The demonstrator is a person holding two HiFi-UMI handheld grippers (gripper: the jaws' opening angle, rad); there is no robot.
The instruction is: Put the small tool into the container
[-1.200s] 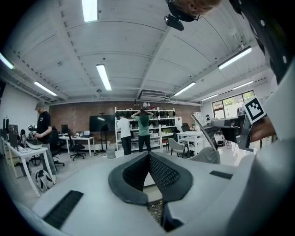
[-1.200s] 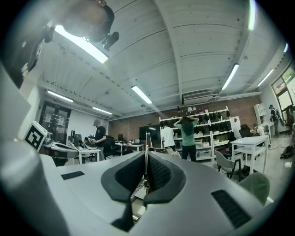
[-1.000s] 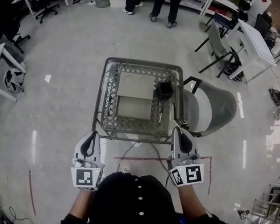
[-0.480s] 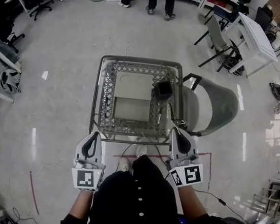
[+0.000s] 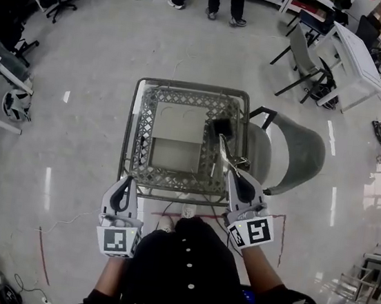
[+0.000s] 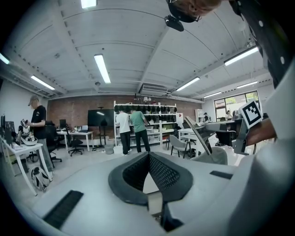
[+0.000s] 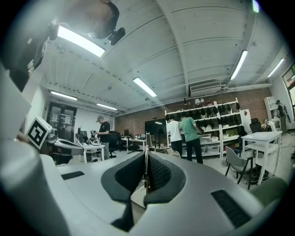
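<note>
The right gripper [image 5: 232, 171] clamps the thin metal tool [image 5: 224, 151], whose tip is near the black container [image 5: 221, 127] by the lattice table's [image 5: 128, 140] right edge. The left gripper [image 5: 128, 181], jaws together on nothing, sits at the table's near-left corner.

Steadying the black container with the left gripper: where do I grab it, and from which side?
Probably its left wall, near the rim, coming from the left. The black container stands upright and open-topped, so one jaw can go inside, one outside. The small tool, held in the right gripper, points at it from the near right. The left gripper is shut; open it first.
</note>
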